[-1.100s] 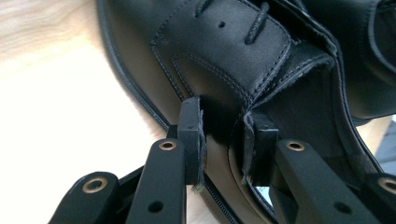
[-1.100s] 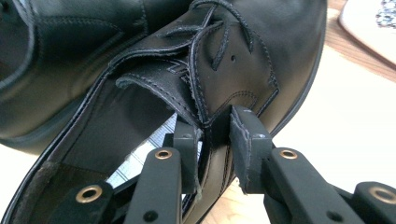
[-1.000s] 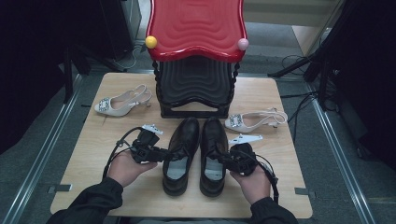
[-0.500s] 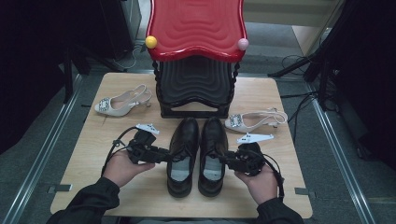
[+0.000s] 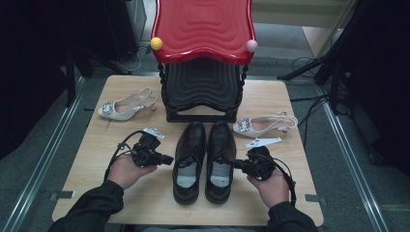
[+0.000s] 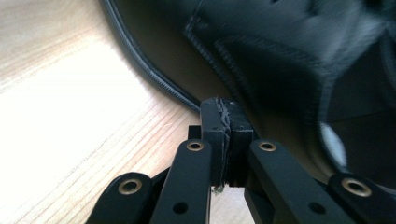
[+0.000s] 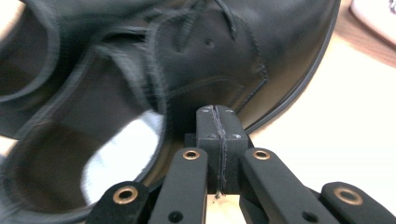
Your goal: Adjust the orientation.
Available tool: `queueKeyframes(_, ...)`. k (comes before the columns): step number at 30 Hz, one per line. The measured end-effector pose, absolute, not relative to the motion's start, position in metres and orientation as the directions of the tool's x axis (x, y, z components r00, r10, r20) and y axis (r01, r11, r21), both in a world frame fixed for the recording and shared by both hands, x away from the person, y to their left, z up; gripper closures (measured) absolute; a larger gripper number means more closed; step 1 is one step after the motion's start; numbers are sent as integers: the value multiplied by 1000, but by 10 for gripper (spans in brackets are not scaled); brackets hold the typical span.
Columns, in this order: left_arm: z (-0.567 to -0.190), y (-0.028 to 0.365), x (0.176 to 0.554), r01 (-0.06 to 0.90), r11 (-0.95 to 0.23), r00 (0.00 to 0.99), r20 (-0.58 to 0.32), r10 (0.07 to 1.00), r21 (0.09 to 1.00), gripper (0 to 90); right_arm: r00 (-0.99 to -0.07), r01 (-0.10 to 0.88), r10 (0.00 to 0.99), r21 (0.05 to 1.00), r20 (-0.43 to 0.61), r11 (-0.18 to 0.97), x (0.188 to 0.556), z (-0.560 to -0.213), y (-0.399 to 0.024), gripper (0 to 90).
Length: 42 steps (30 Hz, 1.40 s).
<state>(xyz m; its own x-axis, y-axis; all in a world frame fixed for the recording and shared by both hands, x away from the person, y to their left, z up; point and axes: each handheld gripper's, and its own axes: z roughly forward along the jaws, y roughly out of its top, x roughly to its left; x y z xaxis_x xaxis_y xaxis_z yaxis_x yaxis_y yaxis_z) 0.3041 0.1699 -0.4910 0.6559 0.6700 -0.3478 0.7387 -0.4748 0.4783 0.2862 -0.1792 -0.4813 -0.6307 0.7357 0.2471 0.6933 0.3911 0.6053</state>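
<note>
High view: you are flanking the pair of black shoes at the table's (image 5: 96, 193) middle, just in front of the red-and-black stand (image 5: 203, 92). Going left to right, your left gripper (image 5: 167, 159) is pointing at the outer side of the left black shoe (image 5: 189, 159), with its jaws having just been closing and now pressed flat together on nothing (the left gripper view is showing pad against pad, tip just short of the welt). The right black shoe (image 5: 220, 162) is lying touching its partner, and your right gripper (image 5: 235, 164) is standing at its outer side, jaws likewise having just closed, empty.

The risk is this: you are bringing blunt, closed tips against smooth leather, so a push from one side alone is likely to skid the shoe, twist it out of line, or knock the pair back into the stand. Uneven pressure between the two sides could also tip a shoe onto its flank. The cream heeled shoes (image 5: 126, 105) are lying well apart at either side, so they are hardly in danger.
</note>
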Motion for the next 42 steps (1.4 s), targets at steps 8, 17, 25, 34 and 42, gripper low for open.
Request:
queueKeyframes(8, -495, 161, 303, 745, -489, 655, -361, 664, 453, 900, -585, 728, 765, 591, 271, 347, 295, -491, -180, 900)
queueKeyframes(17, -496, 152, 297, 749, -477, 652, -381, 656, 460, 900, -563, 745, 768, 589, 304, 313, 301, -493, -180, 900)
queueKeyframes(25, -498, 141, 287, 727, -497, 680, -392, 620, 474, 900, -552, 747, 783, 589, 288, 310, 310, -490, -184, 900)
queueKeyframes(34, -495, 148, 284, 694, -511, 709, -357, 609, 507, 832, -575, 714, 771, 628, 273, 309, 316, -480, -188, 825)
queueKeyframes(42, -486, 171, 280, 707, -454, 681, -348, 644, 542, 656, -613, 667, 742, 681, 271, 302, 313, -468, -185, 718)
